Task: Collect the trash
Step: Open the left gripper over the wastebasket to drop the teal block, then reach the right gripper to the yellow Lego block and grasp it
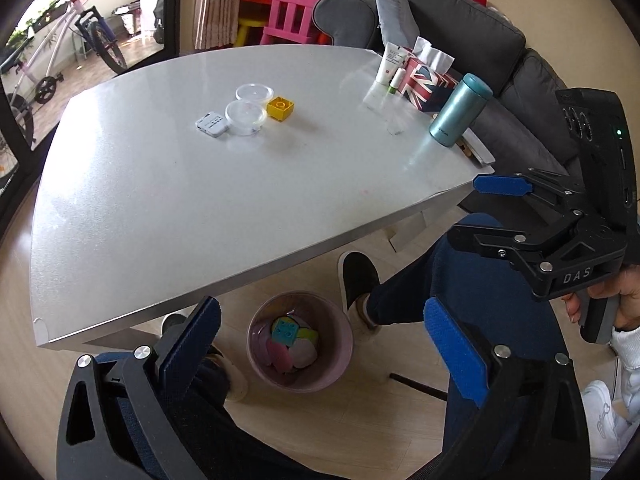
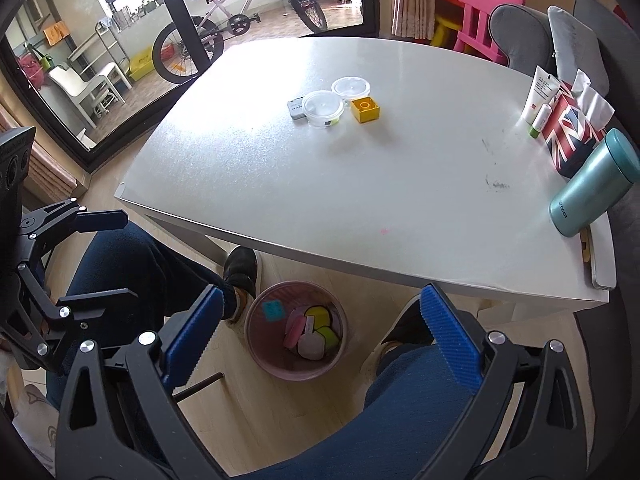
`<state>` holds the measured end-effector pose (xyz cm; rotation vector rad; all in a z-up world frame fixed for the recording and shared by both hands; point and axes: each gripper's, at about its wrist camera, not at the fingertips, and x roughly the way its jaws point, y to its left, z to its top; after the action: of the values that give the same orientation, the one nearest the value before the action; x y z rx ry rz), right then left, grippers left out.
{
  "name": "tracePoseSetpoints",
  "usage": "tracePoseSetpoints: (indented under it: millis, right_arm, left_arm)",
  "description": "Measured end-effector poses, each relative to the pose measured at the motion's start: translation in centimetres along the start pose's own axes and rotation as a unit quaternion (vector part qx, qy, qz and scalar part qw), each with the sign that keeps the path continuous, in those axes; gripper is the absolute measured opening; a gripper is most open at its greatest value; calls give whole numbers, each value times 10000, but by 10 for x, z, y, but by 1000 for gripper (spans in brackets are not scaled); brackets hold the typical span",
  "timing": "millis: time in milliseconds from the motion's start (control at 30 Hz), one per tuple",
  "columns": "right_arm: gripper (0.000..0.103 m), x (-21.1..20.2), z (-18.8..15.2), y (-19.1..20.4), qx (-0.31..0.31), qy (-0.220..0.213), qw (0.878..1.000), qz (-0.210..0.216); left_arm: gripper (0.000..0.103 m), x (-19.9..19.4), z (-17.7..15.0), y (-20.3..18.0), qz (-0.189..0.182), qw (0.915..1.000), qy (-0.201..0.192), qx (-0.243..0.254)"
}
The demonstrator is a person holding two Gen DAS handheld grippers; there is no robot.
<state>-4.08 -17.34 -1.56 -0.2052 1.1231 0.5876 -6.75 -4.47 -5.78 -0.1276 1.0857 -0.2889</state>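
A pink waste bin (image 1: 304, 384) (image 2: 296, 372) stands on the floor under the table's near edge. It holds a teal toy brick (image 1: 285, 330) and pastel pieces. My left gripper (image 1: 324, 344) hangs open above it, nothing between its blue pads. My right gripper (image 2: 320, 332) (image 1: 468, 210) is open and empty too, beside the left gripper (image 2: 126, 256). On the white table (image 1: 200, 220) (image 2: 360, 208) lie a yellow brick (image 1: 281, 109) (image 2: 365, 109), two clear plastic tubs (image 1: 245, 117) (image 2: 323, 108) and a small white box (image 1: 212, 123) (image 2: 296, 107).
A teal flask (image 1: 460, 110) (image 2: 592, 188), a flag-printed tissue box (image 1: 428, 80) (image 2: 572, 136) and a cream tube (image 2: 540, 94) stand at the table's right edge. A person's legs (image 2: 132, 264) and shoes flank the bin. A grey sofa (image 1: 460, 20), pink chair (image 1: 292, 4) and bicycle (image 2: 240, 20) lie beyond.
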Motion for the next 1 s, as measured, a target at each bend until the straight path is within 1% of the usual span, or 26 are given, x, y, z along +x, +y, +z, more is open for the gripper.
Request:
tracePoseSetpoints:
  millis: [333, 567, 733, 1000]
  right_arm:
    - [97, 3, 1, 1, 20, 31, 10000, 48]
    - [97, 6, 12, 1, -8, -31, 9999, 98]
    - [97, 19, 33, -2, -100, -47, 9999, 79]
    - [97, 48, 84, -11, -410, -71, 9991, -23]
  left_arm:
    - [98, 1, 2, 7, 136, 9998, 11, -143]
    - [98, 1, 7, 17, 245, 9994, -6, -229]
    - [98, 3, 17, 26, 306, 9991, -12, -310]
    - [98, 8, 40, 39, 399, 9984, -118, -385]
